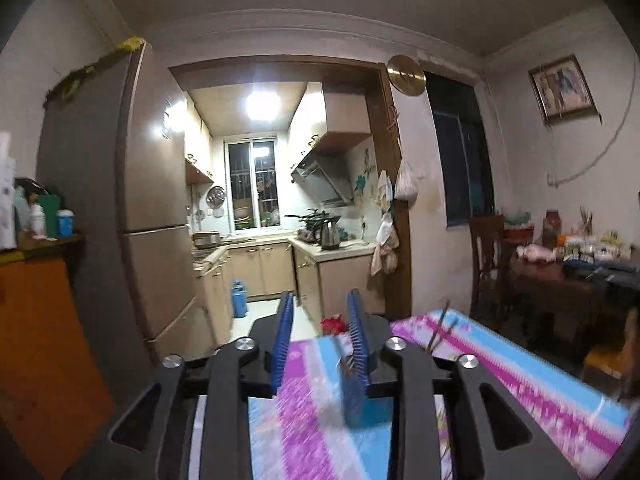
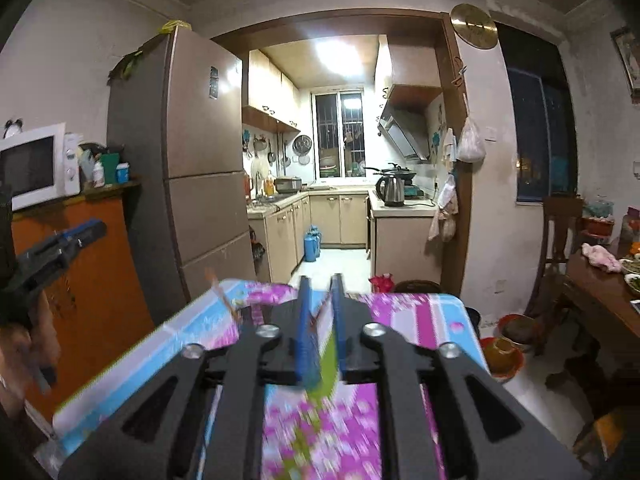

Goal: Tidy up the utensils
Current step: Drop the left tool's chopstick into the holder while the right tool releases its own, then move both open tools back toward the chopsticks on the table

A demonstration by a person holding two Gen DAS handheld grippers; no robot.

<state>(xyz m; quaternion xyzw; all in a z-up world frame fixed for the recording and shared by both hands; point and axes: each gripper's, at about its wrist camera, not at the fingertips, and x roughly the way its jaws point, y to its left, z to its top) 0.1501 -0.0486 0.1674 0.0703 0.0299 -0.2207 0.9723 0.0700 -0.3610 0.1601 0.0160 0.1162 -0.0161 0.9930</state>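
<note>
Both grippers are held above a table with a pink, blue and white flowered cloth (image 1: 500, 364). My left gripper (image 1: 320, 300) is open, with nothing clearly held; a blurred metal fork (image 1: 346, 364) lies on the cloth by its right finger. Thin chopsticks (image 1: 440, 328) lie further right on the cloth. My right gripper (image 2: 320, 280) has its fingers close together; a blurred green and orange thing (image 2: 320, 320) shows between them, and I cannot tell if it is held. Orange chopsticks (image 2: 224, 296) lie at the cloth's far left (image 2: 420, 312). The left gripper (image 2: 60, 240) shows at the left edge.
A tall fridge (image 2: 200, 160) and an orange cabinet (image 2: 92, 264) with a microwave (image 2: 36, 164) stand to the left. A kitchen doorway (image 2: 340, 160) lies ahead. A dark wooden table (image 2: 600, 296) with dishes and a chair (image 2: 556, 248) stand to the right.
</note>
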